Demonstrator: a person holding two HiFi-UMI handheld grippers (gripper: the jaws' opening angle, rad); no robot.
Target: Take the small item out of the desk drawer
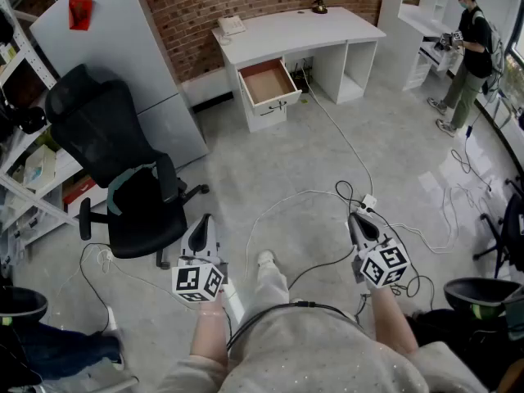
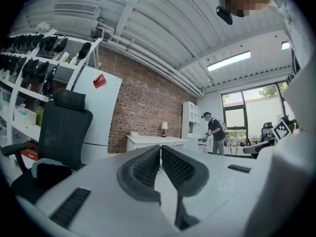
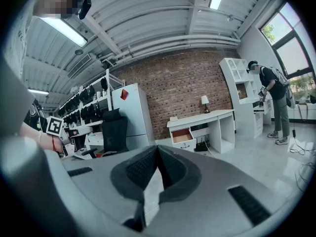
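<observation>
At the left of the floor [image 1: 327, 162], a black chair [image 1: 106, 129]; just right of it, left gripper [image 1: 205, 219], jaws pressed together, empty; far back under the white desk [image 1: 327, 27], drawer [image 1: 274, 105] pulled open, any small item inside not discernible; nearer, right gripper [image 1: 354, 217], jaws likewise together, empty.

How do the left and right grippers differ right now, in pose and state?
Left gripper sits beside the base of the black office chair; right gripper is by the white cables and power strip on the floor. The right gripper view shows the open desk drawer; the left gripper view shows the desk but no drawer. Shared: both have jaws shut on nothing, and both are well short of the desk.
</observation>
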